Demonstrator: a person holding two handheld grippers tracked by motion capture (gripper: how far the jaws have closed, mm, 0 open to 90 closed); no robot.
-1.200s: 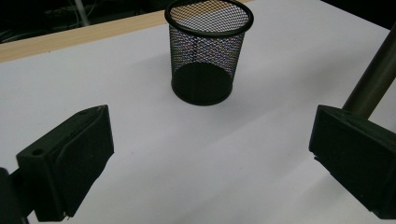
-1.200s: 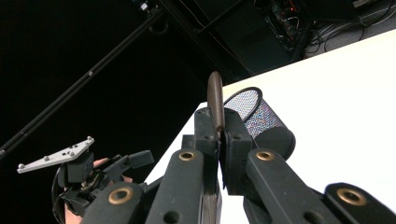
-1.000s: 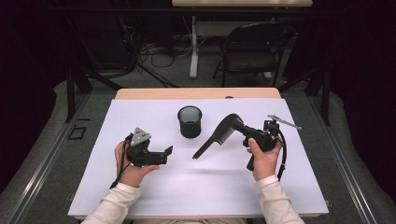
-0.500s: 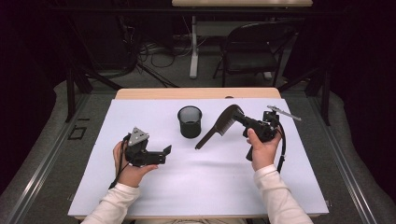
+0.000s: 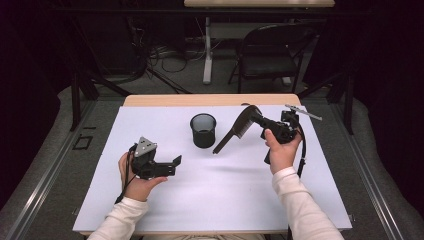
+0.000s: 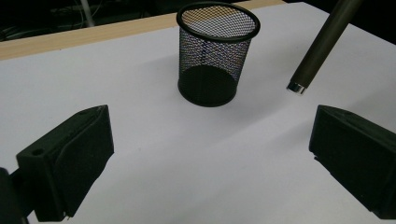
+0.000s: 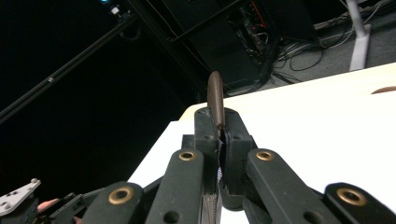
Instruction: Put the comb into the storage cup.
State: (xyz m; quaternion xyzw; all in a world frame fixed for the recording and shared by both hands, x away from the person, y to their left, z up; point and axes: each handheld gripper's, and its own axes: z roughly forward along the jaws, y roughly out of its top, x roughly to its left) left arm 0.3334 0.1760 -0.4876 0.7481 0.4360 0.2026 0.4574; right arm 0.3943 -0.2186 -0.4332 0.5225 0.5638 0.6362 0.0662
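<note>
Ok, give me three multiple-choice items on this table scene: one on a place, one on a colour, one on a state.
1. Where does the mesh cup stand?
A. between the two grippers
B. at the table's near edge
C. on the chair

2. What colour is the mesh cup?
A. white
B. black
C. red

3. How are the right gripper jaws?
A. wide open, nothing between them
B. shut on the comb
C. shut on the cup's rim

Answers:
1 A, the high view shows it on the white sheet, with the left gripper at one side and the right at the other.
2 B, its mesh and rim are black.
3 B, the right gripper view shows the jaws pinching the comb's edge.
</note>
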